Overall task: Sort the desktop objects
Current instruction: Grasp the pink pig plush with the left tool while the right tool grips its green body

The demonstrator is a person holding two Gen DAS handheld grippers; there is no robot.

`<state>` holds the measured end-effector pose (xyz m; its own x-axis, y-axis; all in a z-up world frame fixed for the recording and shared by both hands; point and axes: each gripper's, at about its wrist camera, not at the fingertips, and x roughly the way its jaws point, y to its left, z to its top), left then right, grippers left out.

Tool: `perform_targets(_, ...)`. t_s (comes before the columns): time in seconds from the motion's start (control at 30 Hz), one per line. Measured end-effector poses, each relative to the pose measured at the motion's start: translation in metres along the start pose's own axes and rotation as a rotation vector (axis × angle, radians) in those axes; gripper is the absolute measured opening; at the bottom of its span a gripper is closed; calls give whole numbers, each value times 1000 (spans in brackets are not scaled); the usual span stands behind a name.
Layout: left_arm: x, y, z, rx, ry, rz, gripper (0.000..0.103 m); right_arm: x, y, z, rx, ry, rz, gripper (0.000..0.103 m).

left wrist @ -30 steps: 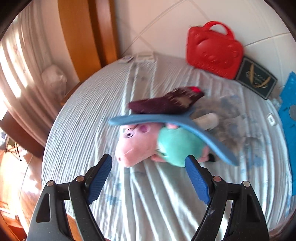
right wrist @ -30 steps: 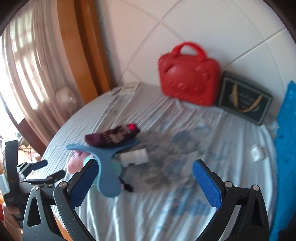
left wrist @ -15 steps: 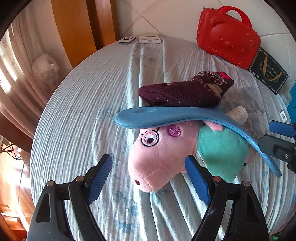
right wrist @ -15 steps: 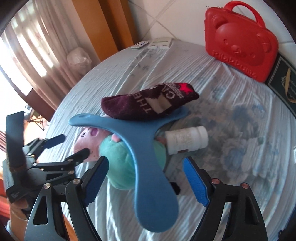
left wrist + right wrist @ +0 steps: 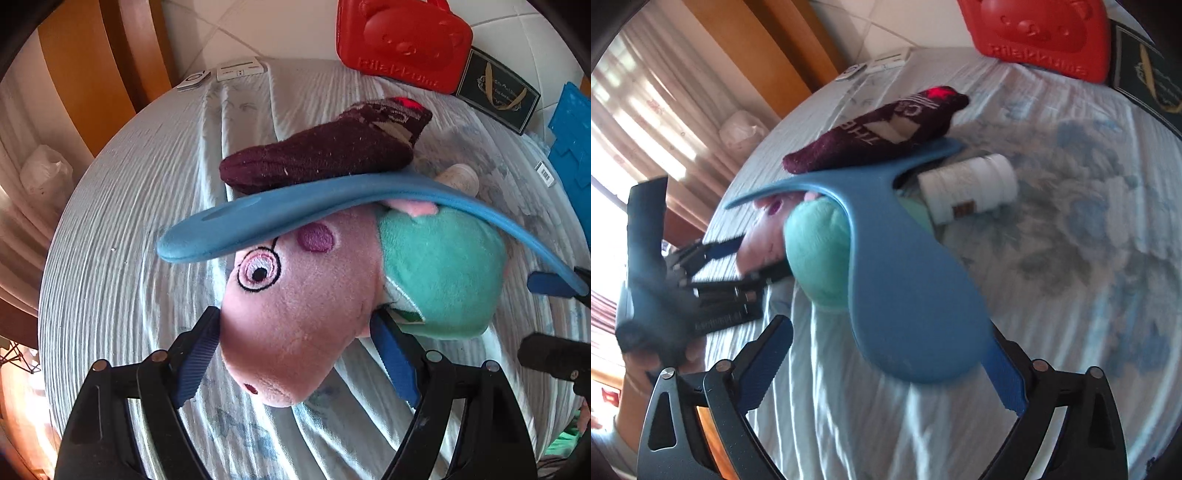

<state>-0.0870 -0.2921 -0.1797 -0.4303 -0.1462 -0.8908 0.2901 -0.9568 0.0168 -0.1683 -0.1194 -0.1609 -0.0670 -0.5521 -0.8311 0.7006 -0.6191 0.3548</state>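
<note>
The left gripper (image 5: pixel 293 343) has descended since the earlier frame; its open fingers now flank the plush pig (image 5: pixel 295 314) on the bed (image 5: pixel 129 240). The right gripper (image 5: pixel 886 365) fingers, opening, flank the blue paddle (image 5: pixel 908 295) atop the pig.

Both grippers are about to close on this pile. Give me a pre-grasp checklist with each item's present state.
1. Plush pig between the left gripper jaws: ok.
2. Left pads pressing the plush: cannot tell.
3. Blue shoehorn between the right gripper jaws, which are opening: ok.
4. Sock clear of the shoehorn: not ok, it lies on it.
5. White bottle free of the pile: not ok, partly under the shoehorn.
</note>
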Motion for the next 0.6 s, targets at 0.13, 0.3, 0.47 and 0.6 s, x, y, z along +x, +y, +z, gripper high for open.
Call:
perform_targets(0.13,19,-7,-4,21,20,54,82,26,10,21,-6,-26,-3,100)
perform_targets(0.3,9,-8,2,-2,-49,48,72,47,16,39,-34,15,-3,102)
perform_targets(0.47,-9,-17,-3,17,-87,41,57,29,17,38,-69,21,-23,81)
perform_targets(0.6,-42,-56,-22,49,-139,1,57,-16,3,19,-62,-9,-18,81)
